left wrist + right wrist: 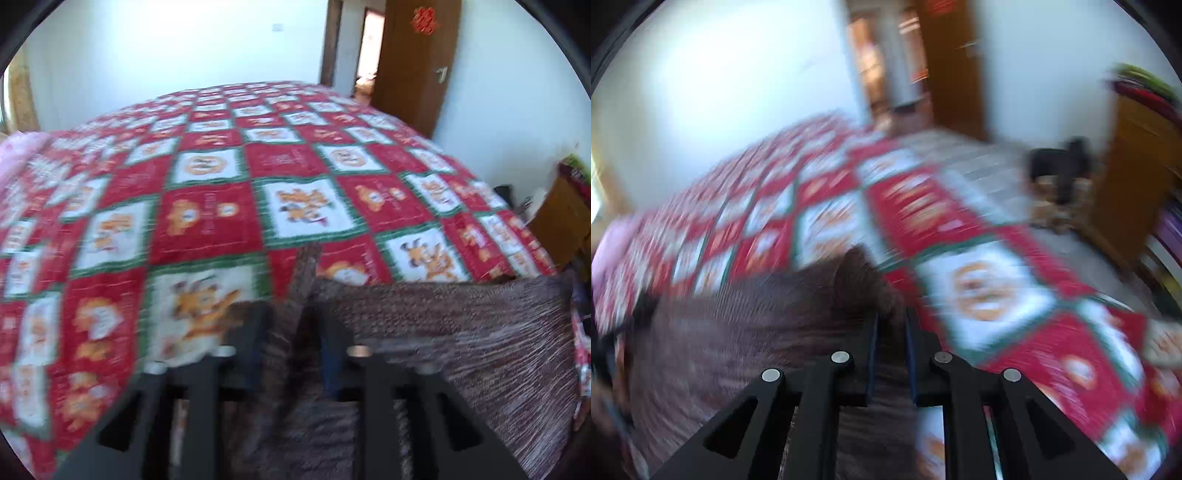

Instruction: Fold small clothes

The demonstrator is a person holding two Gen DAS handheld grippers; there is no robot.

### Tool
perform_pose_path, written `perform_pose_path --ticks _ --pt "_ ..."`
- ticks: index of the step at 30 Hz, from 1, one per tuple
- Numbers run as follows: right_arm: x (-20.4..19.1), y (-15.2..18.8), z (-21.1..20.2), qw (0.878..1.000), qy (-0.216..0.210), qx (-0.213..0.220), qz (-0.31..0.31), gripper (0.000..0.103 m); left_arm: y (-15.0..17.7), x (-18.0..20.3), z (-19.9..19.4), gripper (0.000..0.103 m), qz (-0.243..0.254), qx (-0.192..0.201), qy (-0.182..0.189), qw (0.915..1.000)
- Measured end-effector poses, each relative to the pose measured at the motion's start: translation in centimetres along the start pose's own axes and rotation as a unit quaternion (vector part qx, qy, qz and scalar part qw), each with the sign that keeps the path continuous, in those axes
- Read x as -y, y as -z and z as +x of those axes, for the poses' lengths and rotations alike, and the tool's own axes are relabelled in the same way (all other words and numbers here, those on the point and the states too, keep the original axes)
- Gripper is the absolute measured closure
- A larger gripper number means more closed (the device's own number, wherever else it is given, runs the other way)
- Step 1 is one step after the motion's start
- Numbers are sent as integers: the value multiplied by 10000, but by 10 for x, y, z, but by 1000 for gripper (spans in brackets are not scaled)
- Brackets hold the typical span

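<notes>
From the left wrist view, the left tool (293,332) points down over a bed spread with a red, white and green checked quilt (207,206) printed with orange cartoon figures. A brown knitted garment (461,332) lies on the quilt at about four o'clock, its top edge running straight across to the right. A ridge of the same knit stands up between the two black fingers (334,354). The jaws sit at a middling gap, and the blur keeps me from telling whether the pads press on the cloth or merely flank it. Towards one o'clock a wooden door (417,62) carries a red paper ornament (424,20), with a doorway just left of it. A pink cloth (18,151) shows at nine o'clock on the bed's far-left edge.

From the right wrist view, everything is smeared by motion. The right tool (891,321) has its jaws narrow, and a bunch of the brown garment (738,332) rises between the fingertips, filling the gap; the pads appear to pinch it. The rest of the garment spreads from the tool towards eight o'clock on the quilt (982,295). Beyond the bed's edge at two o'clock I can make out a dark object (1060,166) on the floor and a wooden cabinet (1134,162), and at twelve o'clock the door (953,66).
</notes>
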State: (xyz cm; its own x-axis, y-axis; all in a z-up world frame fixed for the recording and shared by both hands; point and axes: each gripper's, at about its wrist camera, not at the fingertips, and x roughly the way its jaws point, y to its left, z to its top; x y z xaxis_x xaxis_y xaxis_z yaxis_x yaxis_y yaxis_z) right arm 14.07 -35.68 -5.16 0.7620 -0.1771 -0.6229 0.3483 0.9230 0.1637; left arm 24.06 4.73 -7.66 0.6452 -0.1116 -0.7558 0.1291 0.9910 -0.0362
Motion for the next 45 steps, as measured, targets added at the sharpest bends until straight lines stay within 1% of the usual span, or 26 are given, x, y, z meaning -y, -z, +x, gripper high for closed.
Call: perform_pose_path --ticks 1,2,3,5,6,8,10,11,12,13,15,17,19,21,23,24,25,27,28,29,31,33,35,36,39,45 --pt "2 0 -15 9999 61 124 90 88 2 1 -8 45 49 88 -133 9999" --pt "-1 0 -31 9999 96 131 54 88 4 2 -18 40 105 198 -235 9995" --pt "-9 3 -45 9999 -37 25 -102 88 8 5 -31 39 192 270 -300 9990" --pt "-27 14 -62 9985 -338 -162 -399 88 15 7 -46 38 247 273 -305 9989" --pt "-40 25 -72 9961 -533 -337 -622 88 20 9 -54 36 249 264 -325 9988" --pt "-53 43 -80 9912 -798 -673 -819 87 32 14 -66 36 257 222 -418 9986" --pt "-63 66 -79 9835 -1092 -1211 -779 84 46 21 -75 36 336 130 -469 9983" --pt "-65 74 -77 9816 -1148 -1358 -699 84 53 25 -78 36 368 94 -502 9980" --pt "-63 84 -75 9799 -1169 -1505 -594 84 62 29 -82 36 403 54 -519 9978" --pt "-62 93 -72 9793 -1094 -1617 -526 84 72 34 -86 36 450 5 -484 9978" --pt "-58 105 -65 9796 -821 -1764 -504 84 85 40 -90 36 489 -31 -469 9977" --pt "-50 114 -56 9791 -699 -1875 -365 84 95 47 -92 36 546 -58 -487 9973" --pt "-43 115 -57 9816 -792 -1715 -258 84 105 51 -91 36 556 -75 -587 9967" --pt "-45 117 -57 9830 -788 -1624 -329 84 111 54 -87 36 518 -119 -647 9965" --pt "-48 118 -57 9839 -768 -1553 -446 82 118 55 -80 35 436 -245 -706 9962" --pt "-48 118 -58 9839 -768 -1548 -450 82 120 56 -79 34 415 -223 -725 9963" --pt "-50 118 -57 9837 -775 -1556 -452 81 122 57 -80 33 404 -121 -768 9962" --pt "-49 117 -56 9827 -922 -1556 -393 75 124 61 -80 27 492 -39 -937 9944" --pt "-47 117 -56 9819 -1023 -1555 -340 70 125 62 -81 27 532 -7 -1000 9936" --pt "-45 117 -56 9814 -1103 -1549 -281 69 126 62 -82 26 541 9 -1012 9934" --pt "-41 118 -58 9809 -1170 -1541 -186 68 127 59 -85 26 483 -23 -919 9946" --pt "-39 118 -57 9805 -1233 -1529 -96 68 130 53 -89 20 337 -72 -857 9957" --pt "-36 118 -57 9799 -1297 -1515 11 68 132 48 -92 16 216 -91 -870 9959" --pt "-35 118 -57 9795 -1334 -1511 60 68 134 45 -94 14 146 -96 -936 9955" --pt "-34 119 -58 9790 -1371 -1503 115 68 138 37 -100 13 -51 -42 -1205 9927" --pt "-33 119 -57 9786 -1400 -1499 156 68 144 24 -103 13 -733 -234 -935 9926"
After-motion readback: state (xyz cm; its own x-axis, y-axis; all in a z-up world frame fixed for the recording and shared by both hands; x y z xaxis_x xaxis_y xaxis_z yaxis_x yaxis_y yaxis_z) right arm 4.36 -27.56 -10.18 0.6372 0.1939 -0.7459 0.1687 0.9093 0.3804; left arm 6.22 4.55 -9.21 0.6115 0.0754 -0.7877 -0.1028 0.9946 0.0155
